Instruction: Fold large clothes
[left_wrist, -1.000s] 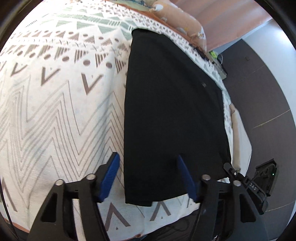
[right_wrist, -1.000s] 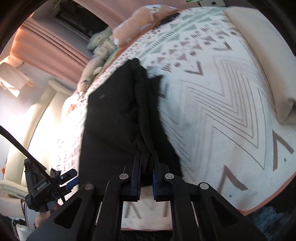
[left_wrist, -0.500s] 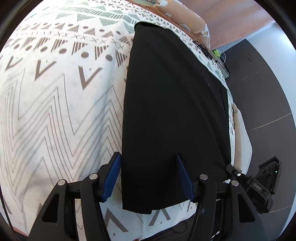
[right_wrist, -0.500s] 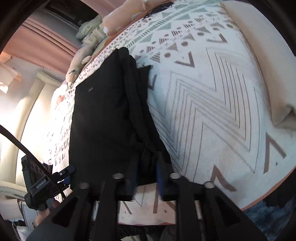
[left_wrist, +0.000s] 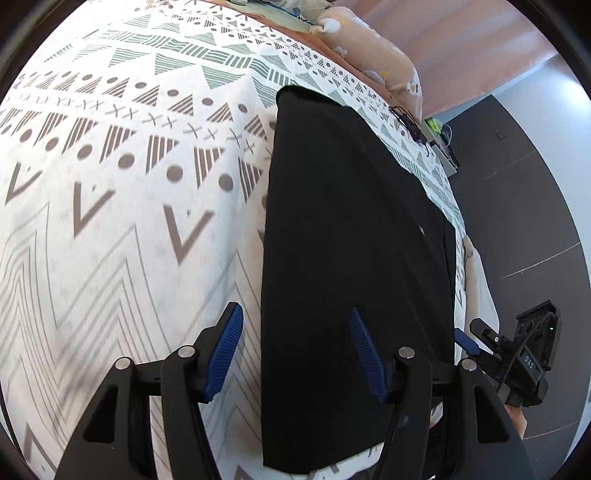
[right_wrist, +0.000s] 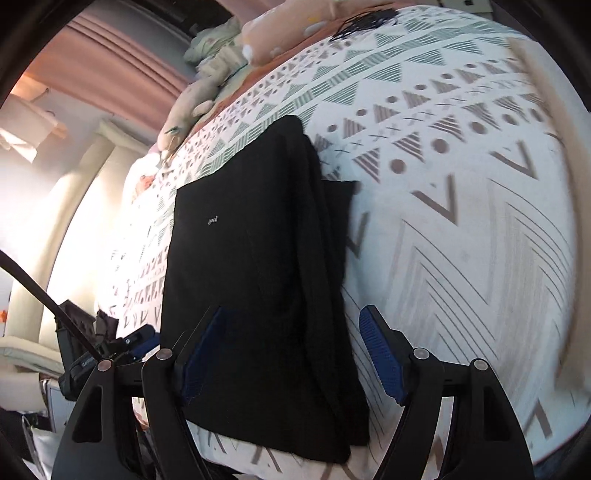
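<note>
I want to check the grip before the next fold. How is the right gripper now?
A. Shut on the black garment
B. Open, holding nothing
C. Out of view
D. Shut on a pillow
B: the right gripper has its blue pads wide apart above the black garment, which lies flat on the bed, gripped by neither pad.

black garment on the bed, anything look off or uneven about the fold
Mostly tidy: the black garment lies as a long strip on the patterned bedspread. One oddity shows in the right wrist view: a flap pokes out past its right edge, so that side is bunched in ridges. Both tongs, left and right, are open.
</note>
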